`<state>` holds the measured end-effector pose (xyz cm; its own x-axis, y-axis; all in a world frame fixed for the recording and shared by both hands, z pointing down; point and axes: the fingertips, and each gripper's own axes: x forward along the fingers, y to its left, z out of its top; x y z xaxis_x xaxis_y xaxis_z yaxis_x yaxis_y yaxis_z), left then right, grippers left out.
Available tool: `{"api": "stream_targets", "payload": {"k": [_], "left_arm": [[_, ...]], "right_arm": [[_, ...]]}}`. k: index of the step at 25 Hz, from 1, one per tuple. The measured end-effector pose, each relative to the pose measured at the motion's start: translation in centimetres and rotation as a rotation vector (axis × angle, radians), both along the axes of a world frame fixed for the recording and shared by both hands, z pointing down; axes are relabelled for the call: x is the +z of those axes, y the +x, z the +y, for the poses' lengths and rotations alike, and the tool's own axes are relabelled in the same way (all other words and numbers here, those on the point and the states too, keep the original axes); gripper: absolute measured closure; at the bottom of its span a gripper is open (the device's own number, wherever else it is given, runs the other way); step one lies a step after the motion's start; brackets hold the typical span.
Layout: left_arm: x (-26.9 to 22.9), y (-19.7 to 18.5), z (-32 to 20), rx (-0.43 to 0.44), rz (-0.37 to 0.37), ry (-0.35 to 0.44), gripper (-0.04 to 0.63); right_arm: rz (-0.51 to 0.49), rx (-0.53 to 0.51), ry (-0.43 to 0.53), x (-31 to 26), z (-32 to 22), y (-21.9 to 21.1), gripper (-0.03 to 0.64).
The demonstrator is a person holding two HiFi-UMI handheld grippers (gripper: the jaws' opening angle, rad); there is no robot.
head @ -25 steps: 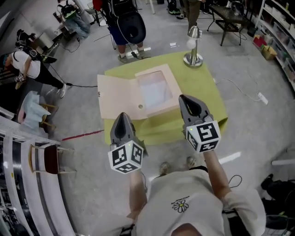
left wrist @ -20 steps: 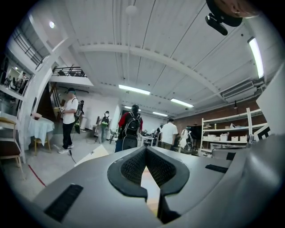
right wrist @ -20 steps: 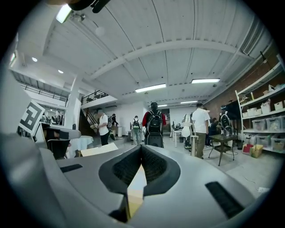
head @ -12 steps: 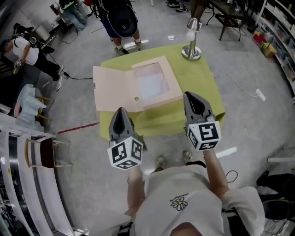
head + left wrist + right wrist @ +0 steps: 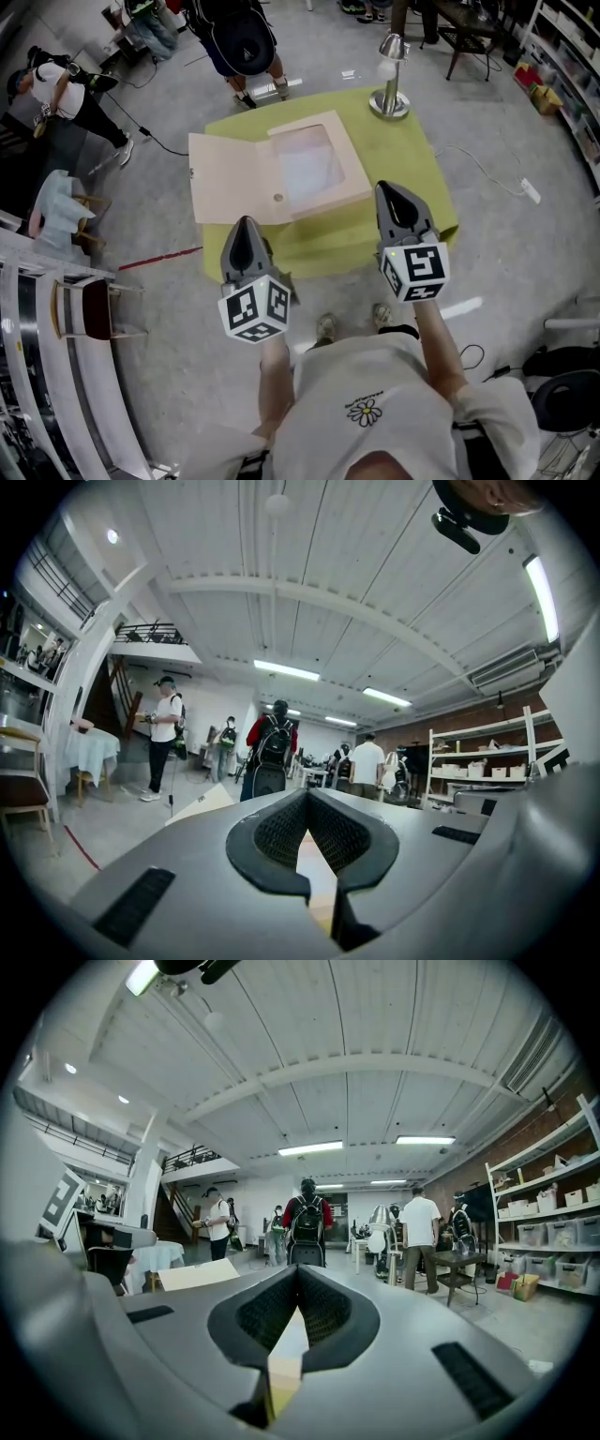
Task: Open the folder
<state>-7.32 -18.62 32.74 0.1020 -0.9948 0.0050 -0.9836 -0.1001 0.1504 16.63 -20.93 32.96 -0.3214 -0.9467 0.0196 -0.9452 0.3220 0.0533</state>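
The beige folder (image 5: 314, 167) lies open on the green table (image 5: 417, 164), its cover flap (image 5: 230, 183) spread flat to the left and hanging past the table's edge. Both grippers are held level at the near side of the table, short of the folder. The left gripper (image 5: 246, 225) is shut and empty, just below the flap. To the right of the folder's near corner is the right gripper (image 5: 386, 190), also shut and empty. The left gripper view shows closed jaws (image 5: 307, 794) with the flap (image 5: 202, 803) beyond. The right gripper view shows the same (image 5: 298, 1269).
A silver desk lamp (image 5: 390, 89) stands at the table's far edge. A person with a black backpack (image 5: 242, 37) stands behind the table, with others at the far left. White chairs (image 5: 98, 314) line the left side. A cable and plug (image 5: 525, 192) lie on the floor at right.
The right gripper has drifted a little lower and off the folder's near corner. The left gripper has stayed put. The folder lies as before.
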Motion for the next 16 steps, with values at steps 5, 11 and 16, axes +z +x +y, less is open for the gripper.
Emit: {"api": "stream_targets", "payload": {"k": [5, 11, 16], "left_arm": [[-0.01, -0.3, 0.13, -0.008, -0.001, -0.001, 0.58], [0.04, -0.62, 0.38, -0.018, 0.001, 0.001, 0.581], [0.13, -0.86, 0.44, -0.023, 0.003, 0.0, 0.581]], "right_arm": [[-0.009, 0.004, -0.003, 0.12, 0.0, 0.06, 0.604], [-0.006, 0.005, -0.002, 0.23, 0.02, 0.06, 0.606], [-0.004, 0.006, 0.002, 0.2, -0.04, 0.09, 0.606]]}}
